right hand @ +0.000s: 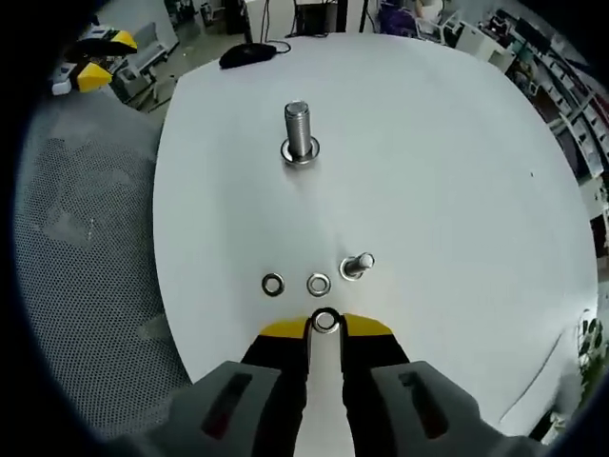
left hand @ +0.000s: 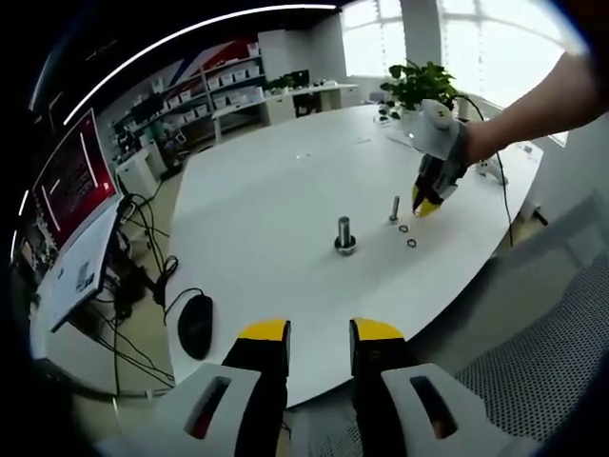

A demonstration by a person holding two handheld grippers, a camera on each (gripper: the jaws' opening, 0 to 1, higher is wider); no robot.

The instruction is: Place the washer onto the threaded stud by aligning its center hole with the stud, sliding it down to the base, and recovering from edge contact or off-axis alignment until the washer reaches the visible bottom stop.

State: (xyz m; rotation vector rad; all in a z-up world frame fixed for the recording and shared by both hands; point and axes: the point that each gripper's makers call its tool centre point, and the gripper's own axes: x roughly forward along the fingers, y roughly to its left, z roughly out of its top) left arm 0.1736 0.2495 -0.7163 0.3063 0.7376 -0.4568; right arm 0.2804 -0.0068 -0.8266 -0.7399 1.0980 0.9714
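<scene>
Washer pinched, stud ahead

Right claw (right hand: 324,324) pinches the washer (right hand: 325,322) above the table (right hand: 457,171), near the small stud (right hand: 360,265) (two spare washers (right hand: 295,284) beside). Left claw (left hand: 320,333) spread, idle. Carry step; next needs hole centred over stud.

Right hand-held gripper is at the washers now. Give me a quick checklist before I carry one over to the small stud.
1. Washer between the right hand-held gripper tips: ok, it sits at the tips.
2. Grip firm enough to lift: cannot tell.
3. Small stud upright and bare: ok, no washer on it.
4. Path to the stud: ok, short, though two loose washers lie beside it.
5. Left hand-held gripper out of the way: ok, open, at the table's near edge.
6. Large stud away from the path: ok.
</scene>
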